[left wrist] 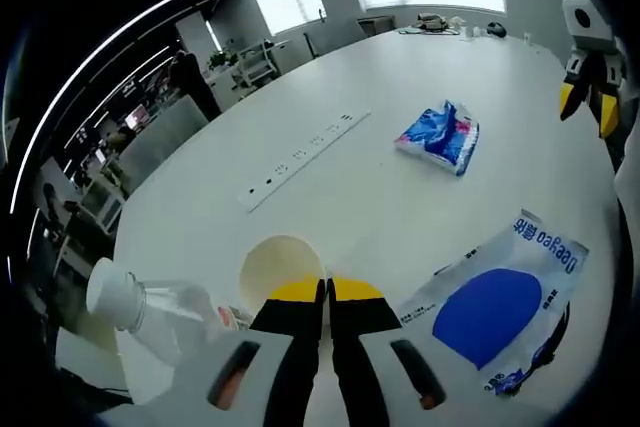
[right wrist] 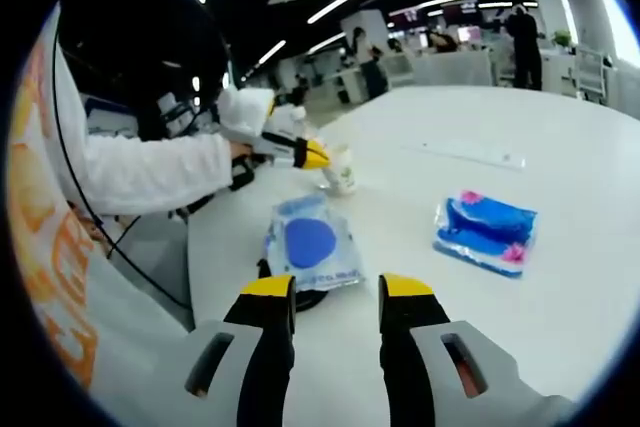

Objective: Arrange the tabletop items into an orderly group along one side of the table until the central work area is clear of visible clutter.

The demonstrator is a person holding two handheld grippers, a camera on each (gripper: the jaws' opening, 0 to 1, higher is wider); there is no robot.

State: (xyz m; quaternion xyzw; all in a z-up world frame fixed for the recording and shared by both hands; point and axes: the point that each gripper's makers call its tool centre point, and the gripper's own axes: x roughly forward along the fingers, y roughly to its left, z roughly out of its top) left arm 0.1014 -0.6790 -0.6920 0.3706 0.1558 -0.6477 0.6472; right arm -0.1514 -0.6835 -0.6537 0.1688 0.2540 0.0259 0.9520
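Because the task wants the clutter gathered along one side, most of it already sits near the edge by the person: in the left gripper view a clear plastic bottle with a white cap (left wrist: 150,312) lies on its side at the far left, just beside a pale paper cup (left wrist: 278,265). The left gripper (left wrist: 327,292) has its yellow-tipped jaws pressed together right at the cup's near rim; whether they pinch that rim I cannot tell, since the jaws hide the contact. To the right lies a flat clear plastic pouch with a blue oval print (left wrist: 500,312), near the same edge, so these three read as the forming group. Farther out, past a strip of inset sockets (left wrist: 300,159) in the white tabletop (left wrist: 400,77), a crumpled blue and white packet (left wrist: 440,135) sits alone in the middle, probably the piece left to bring in. The right gripper (right wrist: 335,292), its jaws spread and holding nothing, hovers just short of the pouch (right wrist: 310,245), with the packet (right wrist: 487,232) off to its right. Open tabletop around the packet gives free approach, while the crowded near edge leaves little room beside the cup.
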